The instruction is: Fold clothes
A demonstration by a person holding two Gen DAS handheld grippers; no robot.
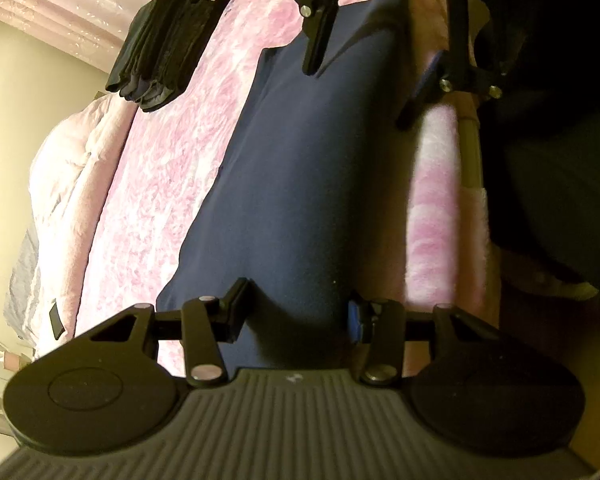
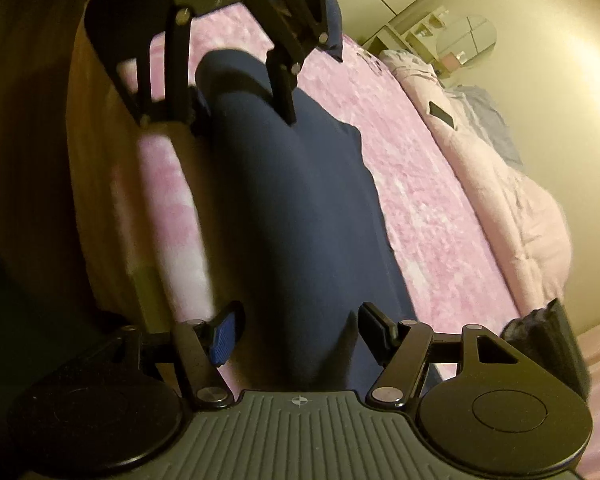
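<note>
Here, navy garment (image 1: 300, 168) stretched lengthwise between left gripper (image 1: 298, 312) and right gripper (image 2: 300, 332), fingers parted astride either end, gripping nothing.

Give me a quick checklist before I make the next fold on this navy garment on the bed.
1. Navy garment lies flat as a long strip on the pink blanket: ok.
2. Left gripper open over its near end, cloth between the fingers, pads not pressing: ok.
3. Right gripper open over the other end, not gripping: ok.
4. Both grippers face each other along the strip: ok.
5. Folded stack sits apart from the garment: ok.
6. Garment's side by the bed edge lies smooth: cannot tell, it is dark and blurred.
</note>
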